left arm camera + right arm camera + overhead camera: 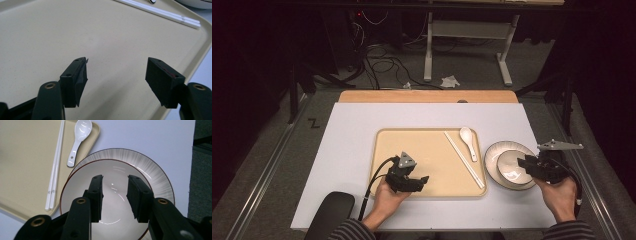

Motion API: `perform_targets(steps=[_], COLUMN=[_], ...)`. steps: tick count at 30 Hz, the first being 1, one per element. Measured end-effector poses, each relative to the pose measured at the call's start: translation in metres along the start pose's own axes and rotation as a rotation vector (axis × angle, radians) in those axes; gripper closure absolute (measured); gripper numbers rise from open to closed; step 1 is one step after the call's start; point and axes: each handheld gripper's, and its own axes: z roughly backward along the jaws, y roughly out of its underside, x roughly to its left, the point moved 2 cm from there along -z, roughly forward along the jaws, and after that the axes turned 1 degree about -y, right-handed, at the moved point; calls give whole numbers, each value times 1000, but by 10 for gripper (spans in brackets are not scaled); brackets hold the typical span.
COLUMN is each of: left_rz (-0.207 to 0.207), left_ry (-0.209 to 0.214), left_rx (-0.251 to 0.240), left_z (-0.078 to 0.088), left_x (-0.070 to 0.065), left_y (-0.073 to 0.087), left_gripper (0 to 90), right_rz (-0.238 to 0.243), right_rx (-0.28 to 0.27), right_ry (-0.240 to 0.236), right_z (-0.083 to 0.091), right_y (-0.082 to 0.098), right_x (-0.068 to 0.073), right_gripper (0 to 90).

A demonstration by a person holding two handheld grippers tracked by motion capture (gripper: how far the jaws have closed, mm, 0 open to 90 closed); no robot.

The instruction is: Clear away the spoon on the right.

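Bowl point(512, 167) sits inside plate point(498, 150), on bench point(347, 130) just off the tray's right edge. Right tool point(115, 195) hovers over the bowl, jaws part spread, nothing pinched between them; bowl's inside shows in the gap. Whether the pads touch the bowl can't be told. In the right gripper view the bowl's near rim is cut off by the jaws and frame bottom; the plate's rim peeks out beyond and to the right of the tool. In the high view right tool point(532, 165) covers the bowl's right side.

Spoon point(78, 140) and chopsticks point(56, 167) lie ahead-left of the right tool on tray point(22, 157), near its right edge; chopstick tops run out of frame.

Left tool point(116, 75) is spread wide, empty, over bare tray point(75, 30). Chopsticks point(162, 13) lie far ahead-right of it; ends cut off. Left tool point(412, 180) is held low over the tray's near edge in the high view.
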Motion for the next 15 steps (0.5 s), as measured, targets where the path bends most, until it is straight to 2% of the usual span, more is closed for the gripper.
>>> perform_targets(steps=[8,15], left_rz=[-6,2], left_ry=[-3,-18], left_rx=[9,-1], left_z=[0,5], left_x=[-1,1], left_y=[1,4], left_gripper=[339,339], right_rz=[-3,9], right_rx=[-27,-35], right_ry=[38,67], right_z=[9,9], right_y=[9,9], right_x=[-15,-19], right_gripper=[631,584])
